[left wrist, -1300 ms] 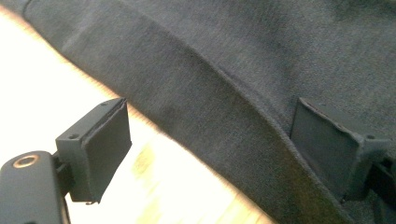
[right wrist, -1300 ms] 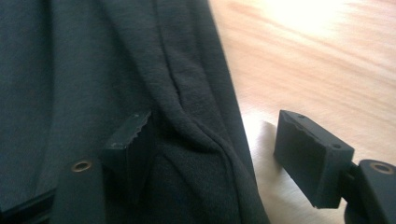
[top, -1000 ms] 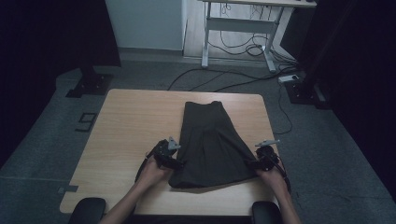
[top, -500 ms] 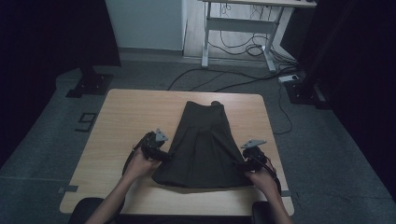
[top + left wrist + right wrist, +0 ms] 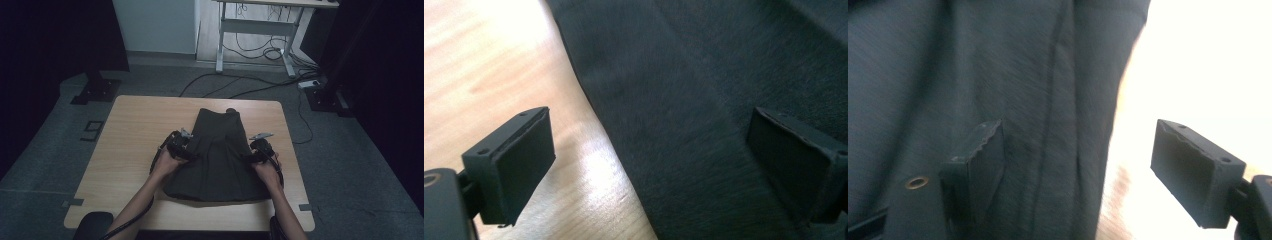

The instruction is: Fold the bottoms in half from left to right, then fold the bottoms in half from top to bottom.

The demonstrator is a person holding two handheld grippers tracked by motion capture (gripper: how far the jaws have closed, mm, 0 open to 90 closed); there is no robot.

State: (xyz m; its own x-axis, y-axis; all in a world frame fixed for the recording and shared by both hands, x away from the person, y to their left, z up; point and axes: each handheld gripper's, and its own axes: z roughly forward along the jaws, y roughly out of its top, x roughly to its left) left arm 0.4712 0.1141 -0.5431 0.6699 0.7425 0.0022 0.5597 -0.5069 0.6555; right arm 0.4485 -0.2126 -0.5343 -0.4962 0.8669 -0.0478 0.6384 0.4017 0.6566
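A dark pleated garment (image 5: 220,160) lies flat on the wooden table (image 5: 135,130), narrow end far, wide hem near the person. My left gripper (image 5: 181,144) sits at its left side, about halfway up. In the left gripper view that gripper (image 5: 649,165) is open and its jaws have just been opening; they straddle the cloth (image 5: 724,75) edge without pressing it. My right gripper (image 5: 260,147) sits at the garment's right side. In the right gripper view it (image 5: 1085,170) is also open, jaws just opened wider, one over cloth (image 5: 948,75), one over bare wood (image 5: 1208,60).
Bare wood lies left and right of the garment and at the table's far edge. On the floor behind stand a white desk frame (image 5: 255,30) with trailing cables (image 5: 240,87) and black stand bases (image 5: 95,90) at both sides.
Both grippers have moved away from the person, from the hem corners up along the garment's sides and slightly inward. The hem now lies flat behind them.
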